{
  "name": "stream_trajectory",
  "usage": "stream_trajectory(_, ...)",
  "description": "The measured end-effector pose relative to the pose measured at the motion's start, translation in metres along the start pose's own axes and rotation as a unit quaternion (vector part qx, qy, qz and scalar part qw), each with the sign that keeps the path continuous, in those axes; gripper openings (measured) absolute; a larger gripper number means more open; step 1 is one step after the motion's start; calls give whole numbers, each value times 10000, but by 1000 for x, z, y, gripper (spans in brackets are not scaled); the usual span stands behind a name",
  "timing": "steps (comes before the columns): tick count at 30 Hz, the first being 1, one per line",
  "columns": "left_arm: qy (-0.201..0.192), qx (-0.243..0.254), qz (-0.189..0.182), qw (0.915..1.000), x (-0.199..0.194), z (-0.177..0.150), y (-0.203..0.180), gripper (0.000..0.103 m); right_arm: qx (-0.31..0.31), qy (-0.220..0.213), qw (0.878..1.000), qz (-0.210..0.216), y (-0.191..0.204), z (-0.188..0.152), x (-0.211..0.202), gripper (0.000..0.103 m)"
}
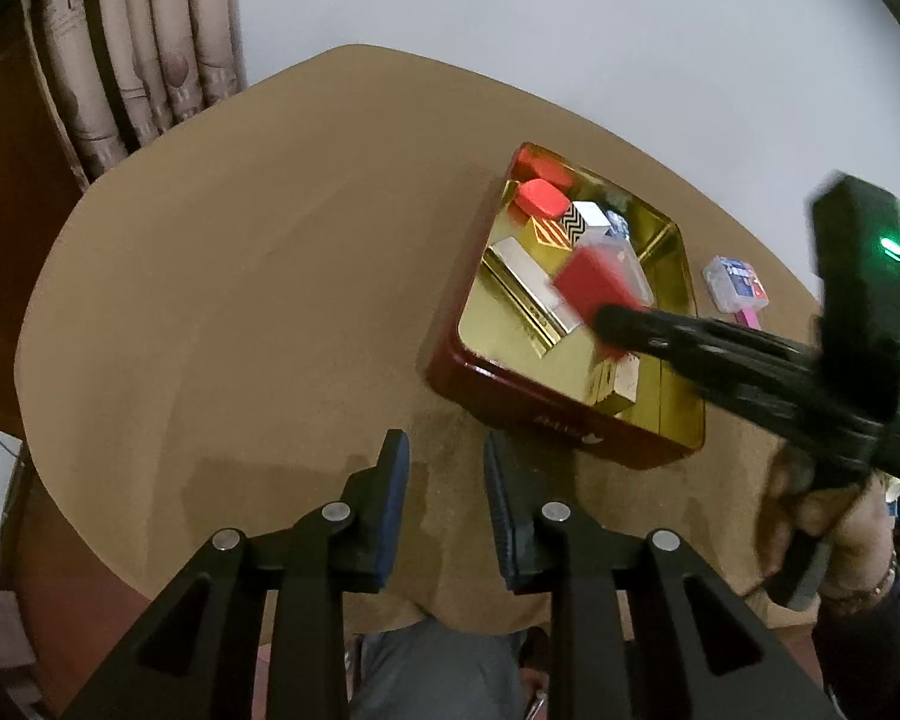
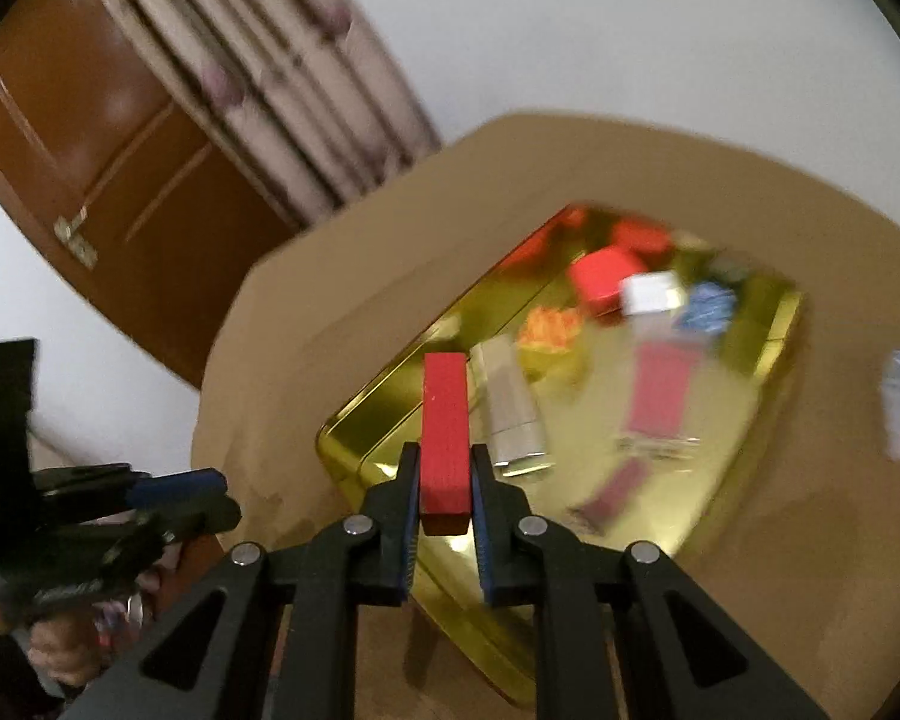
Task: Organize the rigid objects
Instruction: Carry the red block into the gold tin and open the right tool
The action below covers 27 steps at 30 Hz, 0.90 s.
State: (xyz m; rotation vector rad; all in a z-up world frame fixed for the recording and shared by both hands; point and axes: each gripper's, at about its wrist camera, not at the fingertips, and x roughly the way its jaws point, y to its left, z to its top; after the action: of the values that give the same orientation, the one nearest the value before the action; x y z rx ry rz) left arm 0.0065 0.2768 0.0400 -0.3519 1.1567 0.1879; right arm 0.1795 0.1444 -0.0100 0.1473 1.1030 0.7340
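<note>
My right gripper (image 2: 445, 457) is shut on a flat red block (image 2: 444, 432), gripped by its narrow sides and held above the near corner of an open tin (image 2: 354, 441) with a gold inside. The left wrist view shows that block (image 1: 594, 279) over the tin's (image 1: 546, 414) middle, at the tip of the right gripper (image 1: 607, 324). Inside lie red boxes (image 1: 543, 198), a zigzag-patterned box (image 1: 582, 222) and a long silver box (image 1: 528, 282). My left gripper (image 1: 445, 450) hovers over bare tablecloth in front of the tin, jaws slightly apart and empty.
A tan cloth covers the table (image 1: 240, 300). A clear case with a blue card (image 1: 738, 282) and a pink item (image 1: 750, 318) lie right of the tin. Curtains (image 1: 138, 60) and a brown door (image 2: 90, 138) stand behind. A hand (image 1: 834, 516) holds the right gripper's handle.
</note>
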Motion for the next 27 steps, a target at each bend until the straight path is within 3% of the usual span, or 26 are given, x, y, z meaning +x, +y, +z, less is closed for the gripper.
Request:
stream_trajectory(6, -57, 57, -20, 10000, 2, -4, 5, 23, -87, 356, 9992, -165, 9, 5, 33, 15)
stream_trajectory(8, -39, 39, -50, 10000, 4, -5, 6, 23, -173, 406, 9983, -377, 11, 6, 40, 15)
stream_trajectory(11, 34, -12, -101, 9999, 9, -7, 10, 23, -216, 378, 9985, -320, 15, 8, 42, 16)
stream_trajectory(13, 91, 12, -73, 9999, 12, -9, 11, 23, -428, 266, 9966, -658, 19, 10, 41, 22)
stream_trajectory(15, 111, 1, -67, 9999, 14, -10, 10, 23, -463, 216, 9963, -688, 20, 12, 39, 28)
stream_trajectory(17, 122, 55, -83, 9999, 13, -11, 6, 23, -387, -41, 9978, -537, 17, 10, 25, 28)
stream_trajectory(19, 103, 127, -144, 9998, 11, -12, 1, 25, -140, -695, 9968, -369, 4, 1, -12, 29)
stream_trajectory(21, 113, 305, -189, 9993, 10, -13, -10, 27, 367, -1345, 9891, -468, -27, -18, -53, 29)
stream_trajectory(23, 108, 478, -236, 9985, 8, -14, -23, 27, 634, -1737, 9783, -934, -56, -43, -86, 30)
stream_trajectory(25, 177, 696, -395, 9966, 8, -14, -45, 27, 630, -1865, 9633, -1826, -84, -72, -113, 30)
stream_trajectory(27, 234, 807, -599, 9947, 9, -13, -63, 27, 534, -1645, 9403, -2930, -120, -108, -132, 30)
